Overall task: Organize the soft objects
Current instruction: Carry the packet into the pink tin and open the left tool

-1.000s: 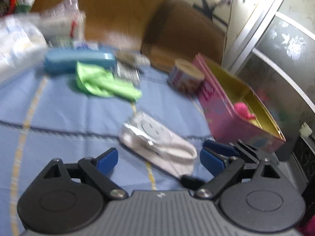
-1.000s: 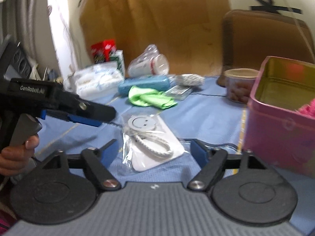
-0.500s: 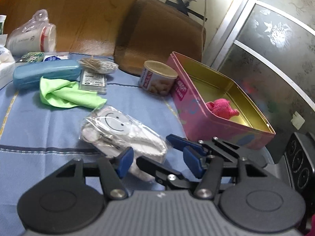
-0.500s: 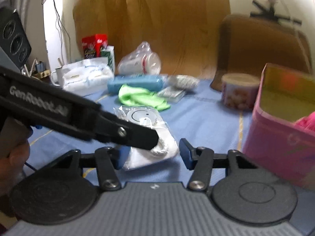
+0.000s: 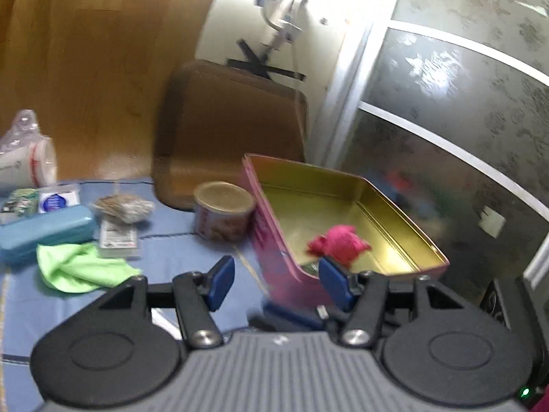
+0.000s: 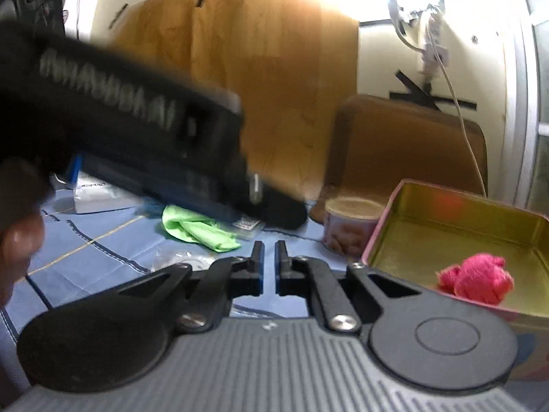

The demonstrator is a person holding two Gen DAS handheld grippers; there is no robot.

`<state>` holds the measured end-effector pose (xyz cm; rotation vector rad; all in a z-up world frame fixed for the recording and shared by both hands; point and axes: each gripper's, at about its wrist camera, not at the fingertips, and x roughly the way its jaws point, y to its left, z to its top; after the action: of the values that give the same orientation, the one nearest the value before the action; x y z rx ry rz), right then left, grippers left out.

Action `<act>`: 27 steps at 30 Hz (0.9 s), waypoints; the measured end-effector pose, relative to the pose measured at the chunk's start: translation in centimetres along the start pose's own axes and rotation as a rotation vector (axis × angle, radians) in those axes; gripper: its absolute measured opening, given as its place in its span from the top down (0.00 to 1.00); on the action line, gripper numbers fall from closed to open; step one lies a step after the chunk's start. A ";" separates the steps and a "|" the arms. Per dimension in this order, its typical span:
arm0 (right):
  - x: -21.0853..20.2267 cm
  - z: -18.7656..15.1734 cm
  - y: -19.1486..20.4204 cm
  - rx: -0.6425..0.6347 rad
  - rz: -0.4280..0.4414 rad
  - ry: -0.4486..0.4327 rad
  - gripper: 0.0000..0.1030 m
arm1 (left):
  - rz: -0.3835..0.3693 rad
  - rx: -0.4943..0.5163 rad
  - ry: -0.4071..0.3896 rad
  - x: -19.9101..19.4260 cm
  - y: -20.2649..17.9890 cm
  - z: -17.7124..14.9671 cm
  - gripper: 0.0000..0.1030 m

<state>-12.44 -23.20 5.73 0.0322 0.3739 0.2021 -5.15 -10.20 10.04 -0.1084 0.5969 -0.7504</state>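
A pink tin [image 5: 274, 267] with a gold inside stands on the blue tablecloth and holds a pink woolly soft toy [image 5: 339, 243]. My left gripper [image 5: 278, 281] hovers just before the tin's near corner, its blue pads apart with nothing between them. In the right wrist view the tin [image 6: 377, 237] and the toy [image 6: 477, 278] sit at the right. My right gripper [image 6: 269, 250] is shut with nothing visible in it. A clear packet [image 6: 178, 257] lies just left of it. A green cloth [image 5: 75, 267] lies crumpled at the left. The left gripper's blurred black body [image 6: 137, 120] crosses the upper left of the right wrist view.
A round can [image 5: 223, 213] stands beside the tin. A blue case [image 5: 44, 230], a small box, a grey bundle and bagged cups [image 5: 24, 164] line the far left. A brown chair back [image 5: 233, 130] rises behind the table. A hand [image 6: 20, 240] is at the left edge.
My left gripper narrowed its jaws, rose and swung toward the tin, so the packet dropped out of its view. My right gripper closed its jaws from wide to shut.
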 end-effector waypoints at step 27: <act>2.1 0.6 3.1 -0.104 0.054 0.025 0.53 | -0.055 -0.279 0.076 0.7 4.4 -0.7 0.27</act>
<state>-10.94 -19.72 5.72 -0.0630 0.3877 0.2754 -2.42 -7.34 7.78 -0.3560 0.7717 -0.7232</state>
